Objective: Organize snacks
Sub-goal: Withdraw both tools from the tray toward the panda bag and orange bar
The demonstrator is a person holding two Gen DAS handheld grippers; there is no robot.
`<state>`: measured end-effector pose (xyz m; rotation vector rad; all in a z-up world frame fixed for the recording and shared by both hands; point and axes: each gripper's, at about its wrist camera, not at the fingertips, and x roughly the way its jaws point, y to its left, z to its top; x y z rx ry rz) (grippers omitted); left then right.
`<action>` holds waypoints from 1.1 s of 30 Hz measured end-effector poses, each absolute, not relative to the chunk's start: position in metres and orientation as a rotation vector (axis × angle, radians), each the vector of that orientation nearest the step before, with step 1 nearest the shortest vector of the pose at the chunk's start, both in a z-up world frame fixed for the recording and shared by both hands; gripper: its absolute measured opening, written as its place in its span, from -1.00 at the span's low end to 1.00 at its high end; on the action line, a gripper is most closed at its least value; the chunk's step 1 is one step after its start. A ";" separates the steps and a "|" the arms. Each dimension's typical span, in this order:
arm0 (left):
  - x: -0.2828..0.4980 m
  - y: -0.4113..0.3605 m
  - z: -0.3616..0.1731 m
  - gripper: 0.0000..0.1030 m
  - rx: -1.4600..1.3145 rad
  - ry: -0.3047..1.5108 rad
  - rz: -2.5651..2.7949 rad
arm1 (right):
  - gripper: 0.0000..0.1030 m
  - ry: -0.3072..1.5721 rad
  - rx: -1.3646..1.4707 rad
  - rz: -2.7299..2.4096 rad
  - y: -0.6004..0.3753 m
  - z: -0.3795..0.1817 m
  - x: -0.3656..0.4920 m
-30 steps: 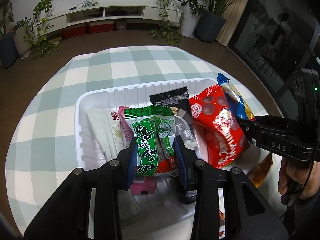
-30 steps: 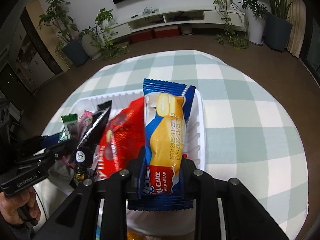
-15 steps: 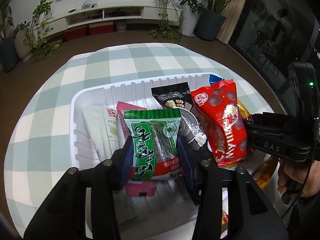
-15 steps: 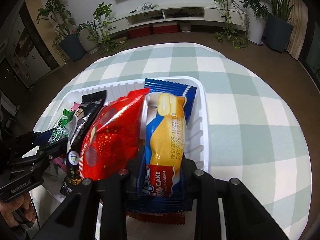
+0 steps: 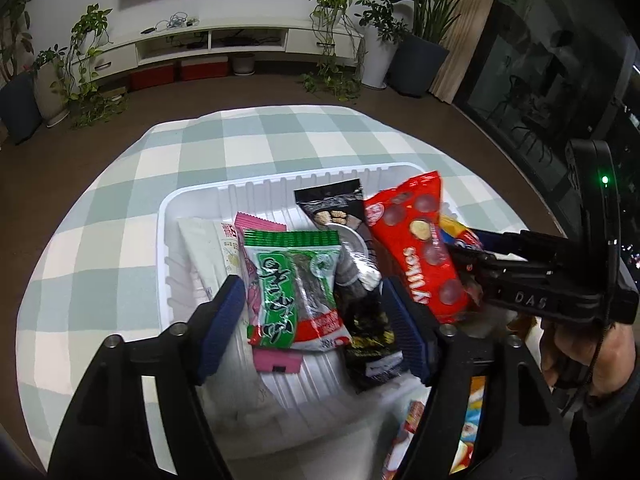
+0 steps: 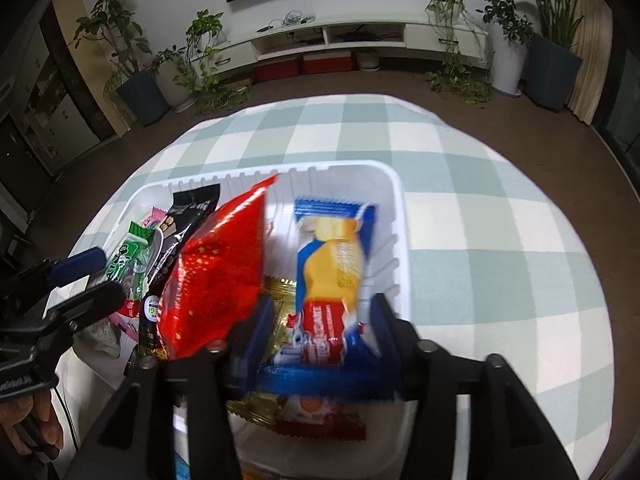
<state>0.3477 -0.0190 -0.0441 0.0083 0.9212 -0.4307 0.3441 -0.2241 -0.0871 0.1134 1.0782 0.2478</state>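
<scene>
A white basket (image 5: 168, 216) (image 6: 400, 216) on the checked table holds several snack packs. My left gripper (image 5: 312, 320) is open over it; the green seaweed pack (image 5: 294, 288) lies loose between its spread fingers, on a pink pack (image 5: 276, 360). A black pack (image 5: 352, 248) and a red Mylikes bag (image 5: 416, 248) (image 6: 216, 276) stand to its right. My right gripper (image 6: 322, 328) is open; the blue and yellow cake pack (image 6: 332, 264) lies between its fingers at the basket's right end, free of both pads.
A white pack (image 5: 208, 252) lies at the basket's left end. Gold and red packs (image 6: 276, 320) lie under the cake pack. More snacks (image 5: 468, 420) lie at the near right edge. The checked tablecloth (image 6: 500, 248) surrounds the basket.
Both grippers have opened and let go: the left released the green seaweed pack, the right released the cake pack. Both packs now rest in the basket, and both grippers have drawn back slightly.
</scene>
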 end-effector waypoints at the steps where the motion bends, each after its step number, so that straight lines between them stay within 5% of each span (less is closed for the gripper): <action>1: 0.343 -0.018 -0.041 0.48 0.007 0.916 -0.433 | 0.23 1.069 0.124 0.254 -0.226 -0.083 0.342; 4: 0.327 -0.014 -0.031 0.61 -0.005 0.896 -0.435 | 0.51 1.026 0.146 0.253 -0.232 -0.067 0.329; 20: 0.186 0.030 -0.058 0.68 -0.196 0.934 -0.386 | 0.45 1.026 -0.125 0.254 -0.190 -0.076 0.217; 33: 0.166 0.010 -0.065 0.68 -0.160 0.966 -0.401 | 0.44 1.026 -0.102 0.292 -0.177 -0.068 0.172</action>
